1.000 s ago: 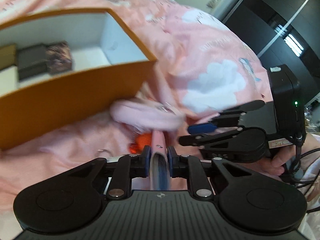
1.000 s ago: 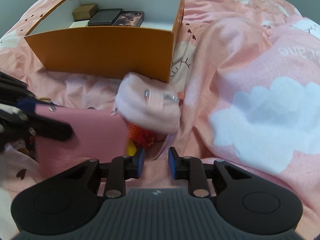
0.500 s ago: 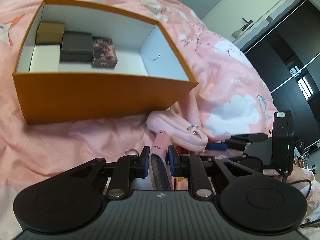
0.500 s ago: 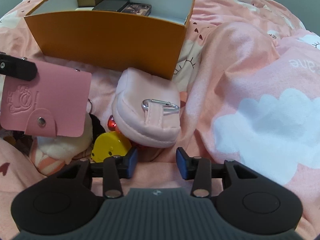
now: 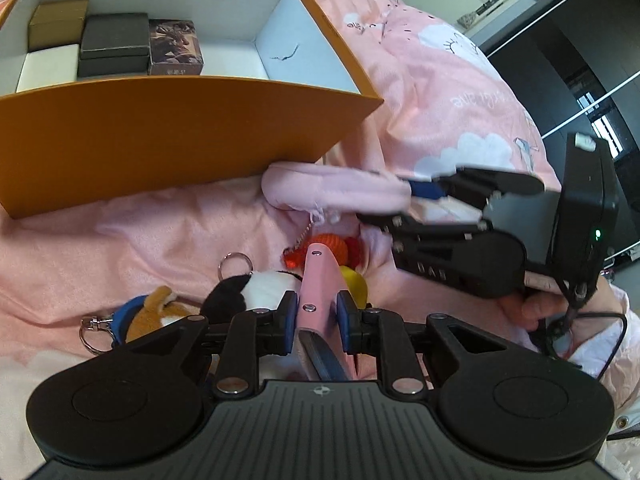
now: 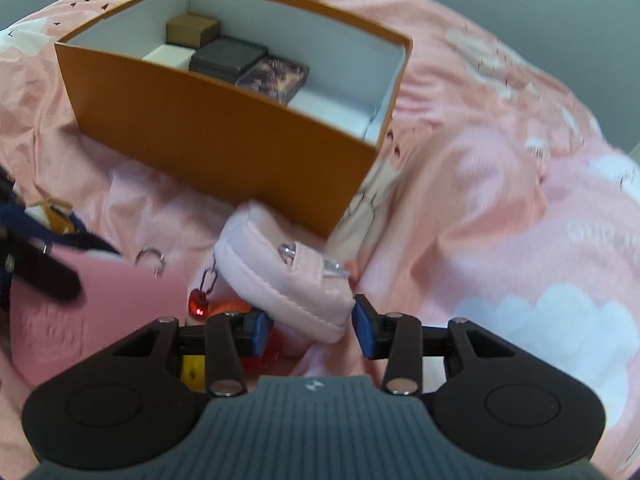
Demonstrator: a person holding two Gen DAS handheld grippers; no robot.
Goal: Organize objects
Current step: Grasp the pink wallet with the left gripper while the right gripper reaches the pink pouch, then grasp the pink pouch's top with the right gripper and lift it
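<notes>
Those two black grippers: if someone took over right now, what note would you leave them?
Left gripper: shut on the flat pink leather card wallet.
Right gripper: open, pads either side of the soft pink plush pouch, not pressing.
Orange cardboard box: four small boxes already inside.
Left: wallet, pouch and the keychain toys on the pink bedspread are not yet boxed.
</notes>
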